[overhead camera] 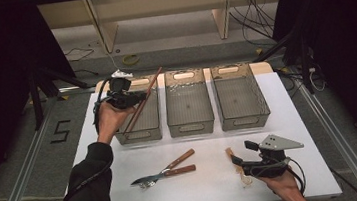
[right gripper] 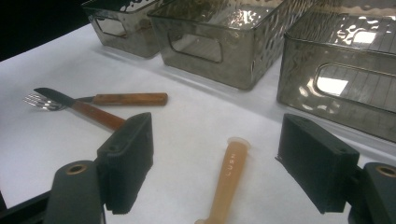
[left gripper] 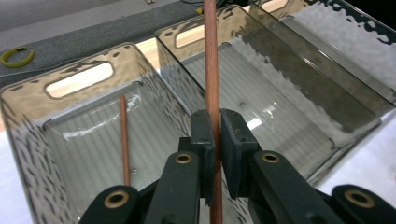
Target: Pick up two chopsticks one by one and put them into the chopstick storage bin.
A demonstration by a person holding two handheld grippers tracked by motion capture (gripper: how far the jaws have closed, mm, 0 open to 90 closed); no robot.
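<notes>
The left gripper is squeezing a thin, reddish-brown wooden chopstick tight, above the left clear plastic bin. A second chopstick is already lying inside that bin. The stick is looking light, stiff and smooth, so it could slip or swing; holding it near the middle is safest. The right gripper is resting wide open in front of the bins, over a pale plastic spoon.
</notes>
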